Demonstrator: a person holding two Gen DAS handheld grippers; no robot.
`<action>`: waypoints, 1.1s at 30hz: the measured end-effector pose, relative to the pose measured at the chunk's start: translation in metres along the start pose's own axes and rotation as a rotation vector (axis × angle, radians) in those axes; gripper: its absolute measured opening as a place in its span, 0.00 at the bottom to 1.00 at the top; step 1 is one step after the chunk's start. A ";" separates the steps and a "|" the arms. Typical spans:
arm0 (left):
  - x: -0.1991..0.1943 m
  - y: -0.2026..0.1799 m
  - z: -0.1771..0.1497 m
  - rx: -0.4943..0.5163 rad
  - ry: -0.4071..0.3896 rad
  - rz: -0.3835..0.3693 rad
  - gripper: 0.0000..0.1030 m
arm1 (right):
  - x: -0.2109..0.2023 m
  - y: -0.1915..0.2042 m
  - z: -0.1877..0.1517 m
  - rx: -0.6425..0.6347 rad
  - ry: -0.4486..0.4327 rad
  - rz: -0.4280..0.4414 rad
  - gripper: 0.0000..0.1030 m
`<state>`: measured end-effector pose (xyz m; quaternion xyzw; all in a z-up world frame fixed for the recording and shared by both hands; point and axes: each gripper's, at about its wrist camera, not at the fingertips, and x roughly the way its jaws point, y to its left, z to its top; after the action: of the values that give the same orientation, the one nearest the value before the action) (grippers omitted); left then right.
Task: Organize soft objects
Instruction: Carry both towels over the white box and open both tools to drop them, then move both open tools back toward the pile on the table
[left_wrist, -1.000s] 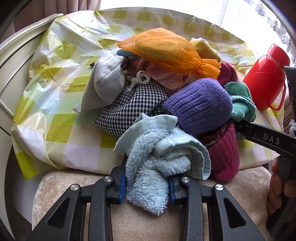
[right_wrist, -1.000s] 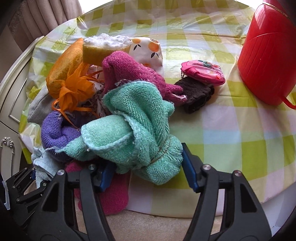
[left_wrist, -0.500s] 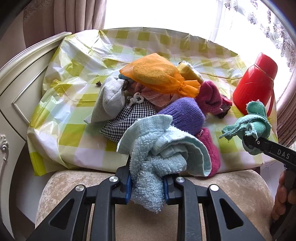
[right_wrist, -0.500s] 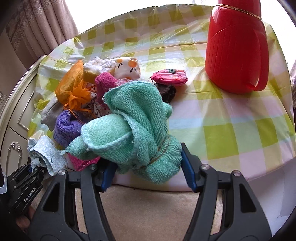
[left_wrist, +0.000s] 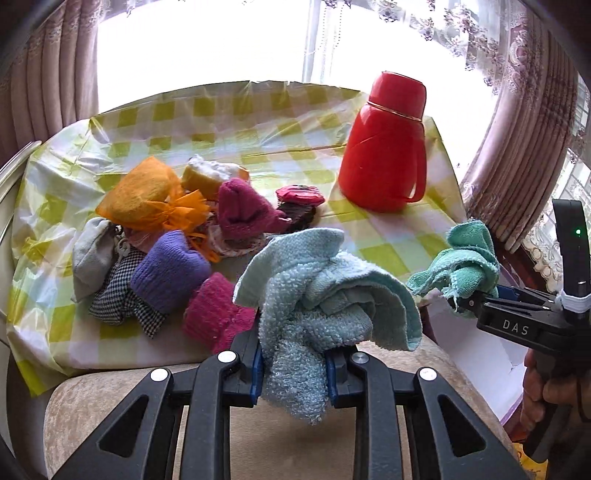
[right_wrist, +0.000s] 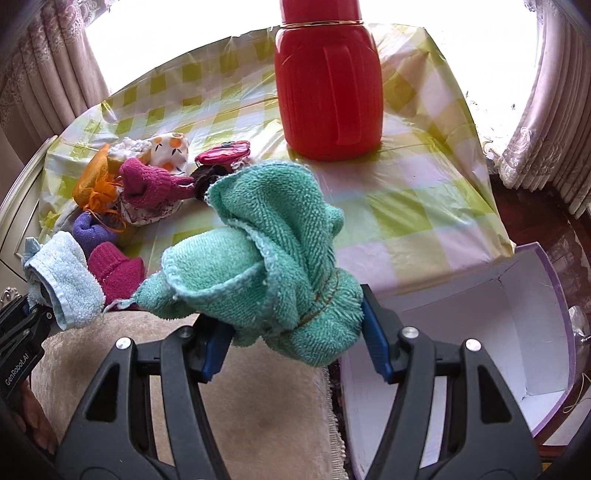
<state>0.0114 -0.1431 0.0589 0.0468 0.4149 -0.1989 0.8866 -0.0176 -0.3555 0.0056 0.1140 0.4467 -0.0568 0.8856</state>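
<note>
- Two towels held aloft, one per gripper, both clear of the checked tablecloth (left_wrist: 258, 122).
- Left gripper (left_wrist: 293, 369): clamped on a pale blue towel (left_wrist: 321, 302), lower centre of the left view, above a beige cushion (left_wrist: 284, 443).
- Right gripper (right_wrist: 295, 350): pinching a green towel (right_wrist: 266, 258), centre of the right view; white box (right_wrist: 480, 332) at lower right.
- Remaining soft pile at left of both views: orange mesh pouch (left_wrist: 147, 192), purple knit (left_wrist: 170, 269), magenta knits (left_wrist: 218, 317), houndstooth cloth (left_wrist: 118, 299).
- Red jug (left_wrist: 384, 147) upright on the table, upper right of the left view.
</note>
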 end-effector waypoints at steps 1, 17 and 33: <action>0.001 -0.010 0.002 0.017 0.003 -0.023 0.26 | -0.003 -0.009 -0.003 0.012 0.000 -0.012 0.64; 0.017 -0.169 0.002 0.301 0.107 -0.306 0.53 | -0.055 -0.126 -0.043 0.195 -0.036 -0.268 0.66; 0.017 -0.131 0.002 0.219 0.094 -0.170 0.81 | -0.069 -0.139 -0.043 0.215 -0.131 -0.391 0.91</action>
<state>-0.0287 -0.2693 0.0577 0.1172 0.4341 -0.3151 0.8358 -0.1201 -0.4792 0.0152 0.1150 0.3933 -0.2819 0.8675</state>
